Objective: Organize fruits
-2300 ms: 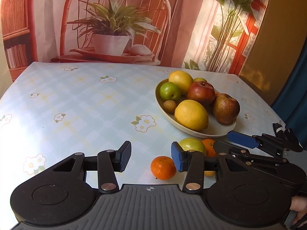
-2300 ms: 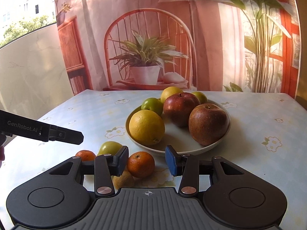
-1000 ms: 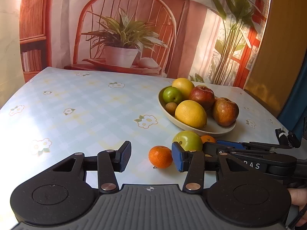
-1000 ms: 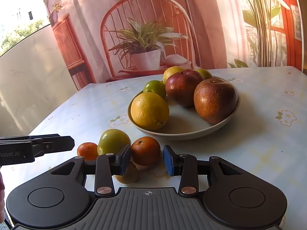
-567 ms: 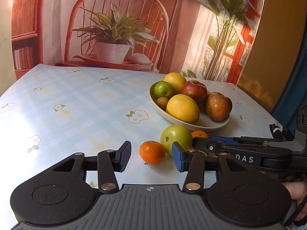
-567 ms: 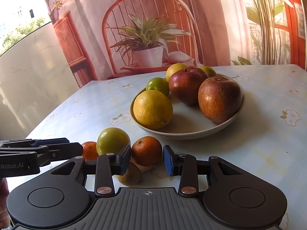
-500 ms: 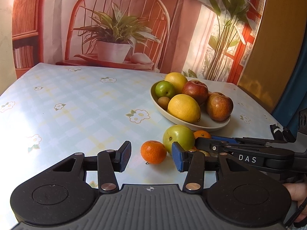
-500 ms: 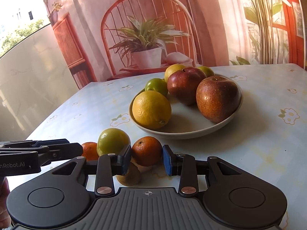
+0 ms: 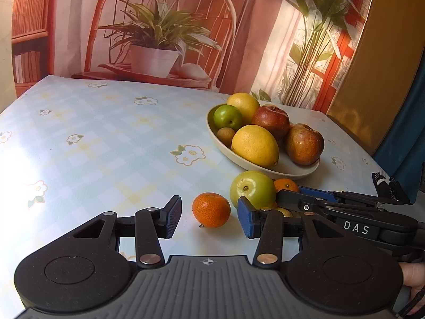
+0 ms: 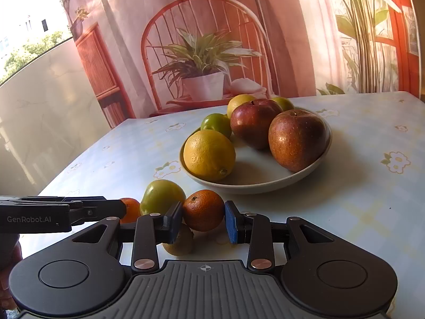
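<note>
A staged home dining corner: a surface under a flowered checked cloth, a fruit bowl, and behind it a printed backdrop of chair and potted plant.

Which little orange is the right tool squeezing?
The tangerine nearest the bowl, between the right tool pads; the other lies free.

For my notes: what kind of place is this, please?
Probably a staged home dining corner: a table under a flowered cloth, a fruit bowl, and behind them a printed backdrop showing a chair and plant.

Mandarin — between open pads
</note>
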### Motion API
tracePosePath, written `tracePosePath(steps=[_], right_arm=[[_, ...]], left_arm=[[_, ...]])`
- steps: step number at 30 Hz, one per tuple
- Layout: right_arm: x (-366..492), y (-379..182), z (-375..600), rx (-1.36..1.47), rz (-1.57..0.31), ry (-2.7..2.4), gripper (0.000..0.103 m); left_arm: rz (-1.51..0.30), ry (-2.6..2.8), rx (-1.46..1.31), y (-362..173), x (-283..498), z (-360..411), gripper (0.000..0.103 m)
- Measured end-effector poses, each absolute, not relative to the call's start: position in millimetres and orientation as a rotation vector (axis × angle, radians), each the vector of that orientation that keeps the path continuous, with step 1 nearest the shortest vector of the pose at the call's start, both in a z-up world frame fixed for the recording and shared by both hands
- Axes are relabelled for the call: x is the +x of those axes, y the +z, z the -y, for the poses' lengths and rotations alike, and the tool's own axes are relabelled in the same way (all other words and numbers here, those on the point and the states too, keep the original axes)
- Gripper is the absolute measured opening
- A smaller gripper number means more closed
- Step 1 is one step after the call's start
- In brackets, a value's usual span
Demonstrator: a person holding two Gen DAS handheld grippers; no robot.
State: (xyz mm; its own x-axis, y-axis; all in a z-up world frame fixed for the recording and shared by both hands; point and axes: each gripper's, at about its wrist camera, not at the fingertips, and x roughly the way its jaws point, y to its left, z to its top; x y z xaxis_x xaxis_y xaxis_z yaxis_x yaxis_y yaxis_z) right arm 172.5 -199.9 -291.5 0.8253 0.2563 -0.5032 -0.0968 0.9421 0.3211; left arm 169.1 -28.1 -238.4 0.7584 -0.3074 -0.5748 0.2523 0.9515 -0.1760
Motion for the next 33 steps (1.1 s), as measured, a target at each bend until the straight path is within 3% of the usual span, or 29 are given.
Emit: tracePosePath(steps=[6, 8, 33], right_arm=[[171, -292, 200, 0.291, -0.568, 0.189, 0.032], [172, -292, 200, 0.29, -0.571, 0.188, 0.032], [158, -289, 214, 0.354, -0.462, 0.171, 0.032]], left_arm=[[-0.666, -0.335, -0.121, -243, 179, 26, 0.046], [-0.664, -0.346, -0.118, -244, 179, 27, 0.033], [-0.59, -0.305, -0.066, -217, 163, 34, 0.032]])
